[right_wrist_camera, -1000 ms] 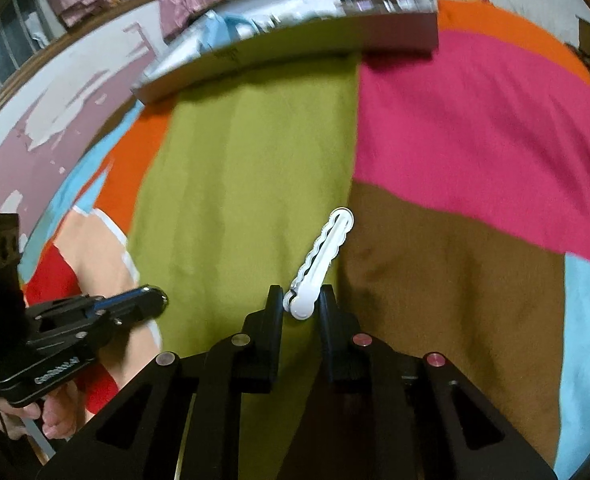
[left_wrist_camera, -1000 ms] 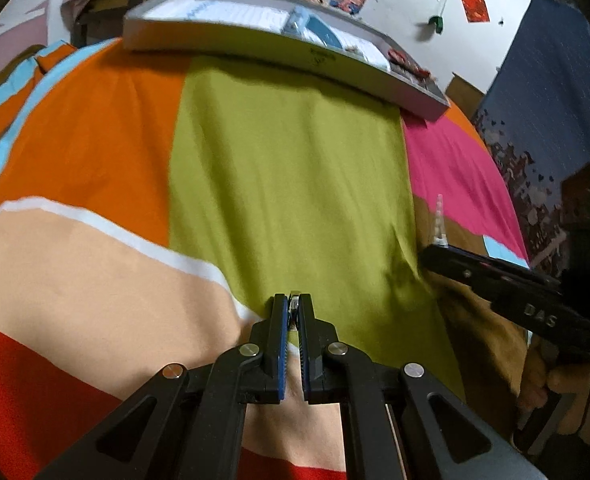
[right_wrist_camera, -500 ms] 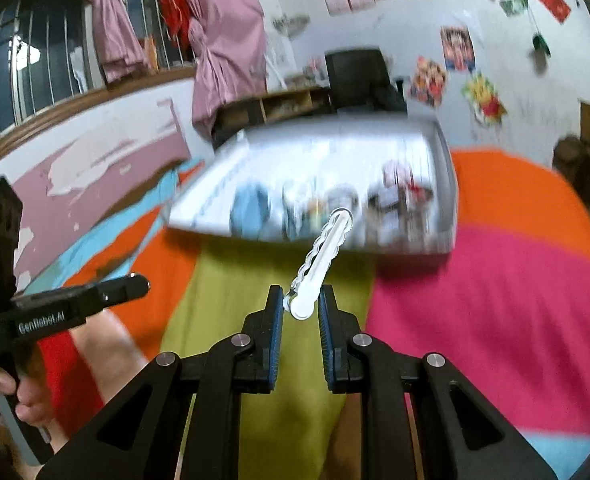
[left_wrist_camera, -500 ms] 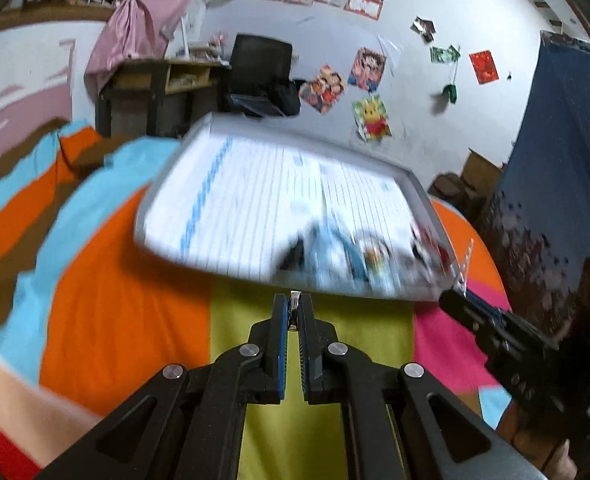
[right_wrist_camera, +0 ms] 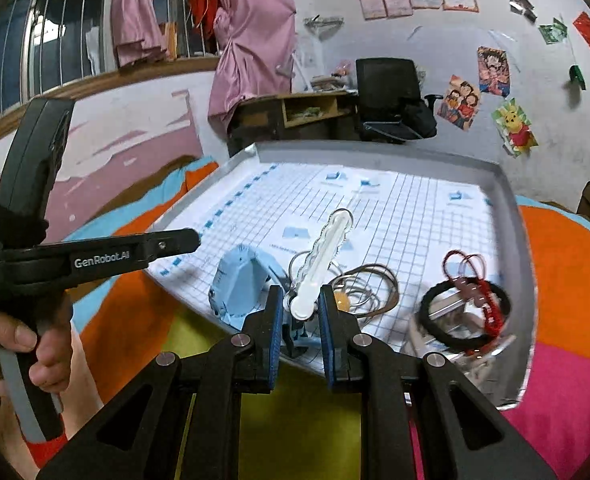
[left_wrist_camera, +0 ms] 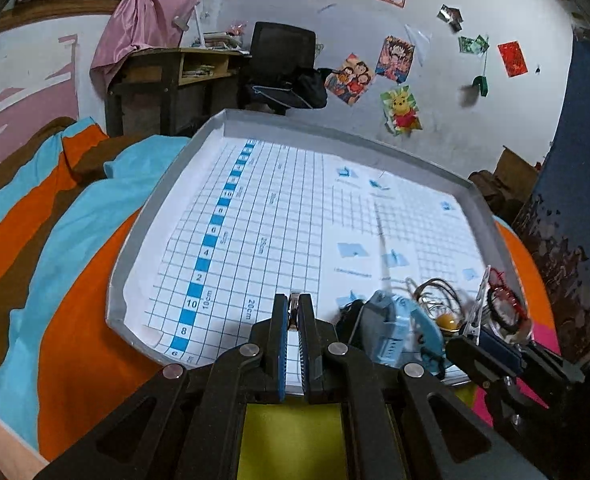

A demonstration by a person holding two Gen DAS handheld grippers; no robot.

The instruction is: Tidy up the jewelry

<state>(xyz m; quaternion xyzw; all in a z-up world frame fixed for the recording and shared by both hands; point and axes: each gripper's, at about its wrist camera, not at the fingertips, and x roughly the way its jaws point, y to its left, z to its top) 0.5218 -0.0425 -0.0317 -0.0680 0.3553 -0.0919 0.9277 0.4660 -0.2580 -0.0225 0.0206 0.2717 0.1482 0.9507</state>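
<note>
Right gripper [right_wrist_camera: 301, 312]: jaws nearly closed, clamped on the base of a white wavy hair clip [right_wrist_camera: 324, 260] that projects forward over the tray [right_wrist_camera: 511, 208]; left gripper [left_wrist_camera: 293, 312]: jaws almost fully closed on a small metallic item [left_wrist_camera: 294, 300] — identity unclear; the tray sits on a multicoloured bedspread [left_wrist_camera: 55, 240] and holds a blue case [right_wrist_camera: 235, 284], wire rings [right_wrist_camera: 369, 288], a black band [right_wrist_camera: 465, 312] — all in its near portion

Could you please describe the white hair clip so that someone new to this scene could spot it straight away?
Start at the shallow grey tray lined with gridded paper on the striped bedspread. Just before its near edge, the right gripper pinches one end of a long white plastic hair clip with wavy edges. It alone sticks up in the air; the black hair tie and wire rings lie flat.
</note>
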